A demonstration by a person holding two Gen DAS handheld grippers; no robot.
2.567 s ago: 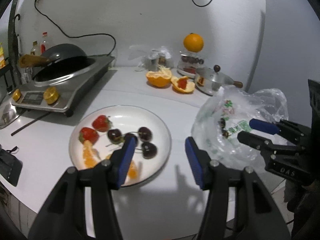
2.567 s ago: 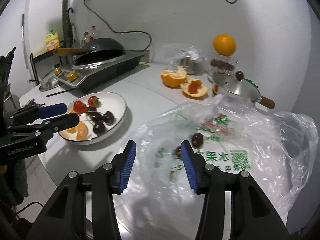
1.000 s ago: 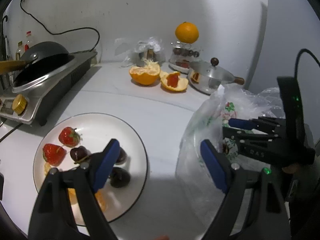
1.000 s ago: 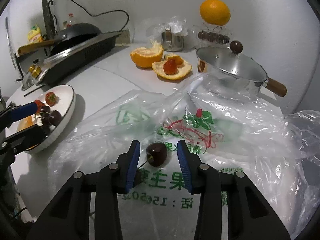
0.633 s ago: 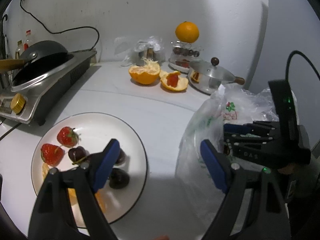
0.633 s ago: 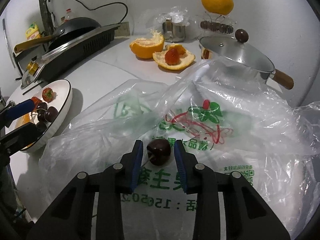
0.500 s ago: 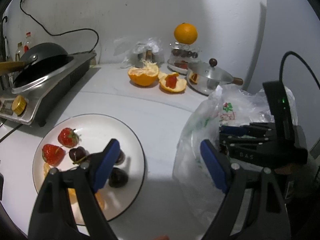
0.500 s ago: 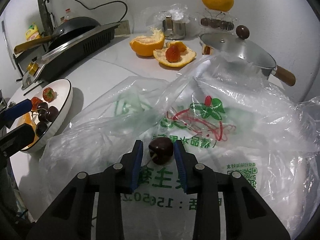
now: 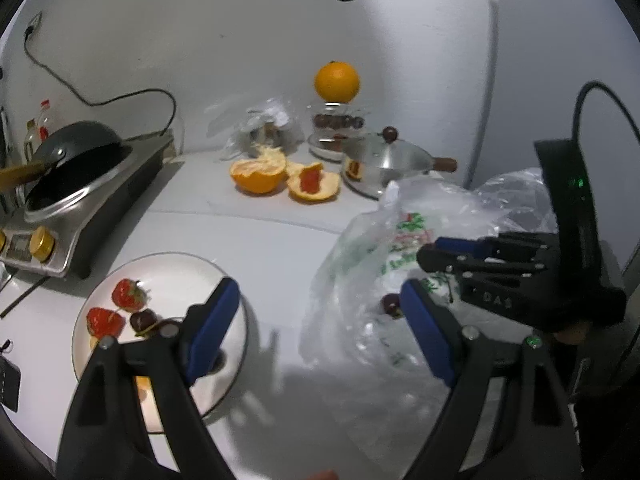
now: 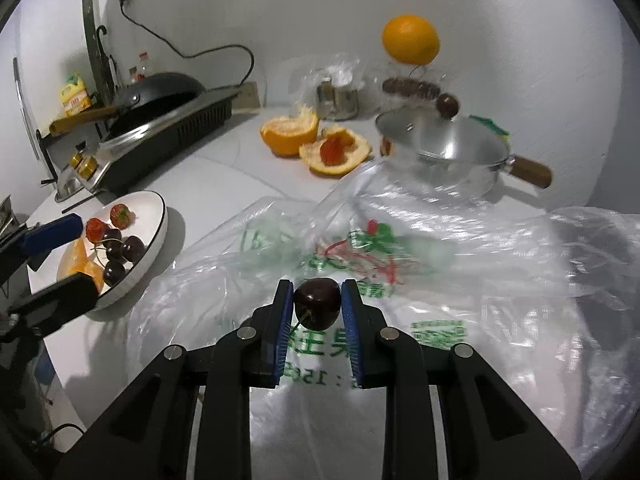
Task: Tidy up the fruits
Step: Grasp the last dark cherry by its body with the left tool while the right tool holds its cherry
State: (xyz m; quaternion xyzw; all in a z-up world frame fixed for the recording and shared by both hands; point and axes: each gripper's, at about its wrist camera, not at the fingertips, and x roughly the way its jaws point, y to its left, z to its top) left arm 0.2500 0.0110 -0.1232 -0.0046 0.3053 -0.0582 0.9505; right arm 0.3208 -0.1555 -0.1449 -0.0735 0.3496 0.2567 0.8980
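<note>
The right gripper (image 10: 316,306) has just been closing, and its blue pads now press on either side of a dark cherry (image 10: 317,307), held over the crumpled plastic bag (image 10: 420,280) on the white counter (image 10: 224,184). The cherry is small, light and round, with a smooth glossy skin that can slip, and soft flesh that bruises or splits under a hard squeeze. The pads sit across its widest part, which looks the safest hold; the thin stem (image 10: 301,320) trailing down toward the camera is too flimsy to grip. The left gripper (image 9: 320,334) hangs open with nothing between its fingers, just over the near edge of the white plate (image 9: 172,264), where strawberries (image 9: 128,298), more cherries and what look like orange pieces already lie. The thin bag may cling and drag as the cherry comes away.
</note>
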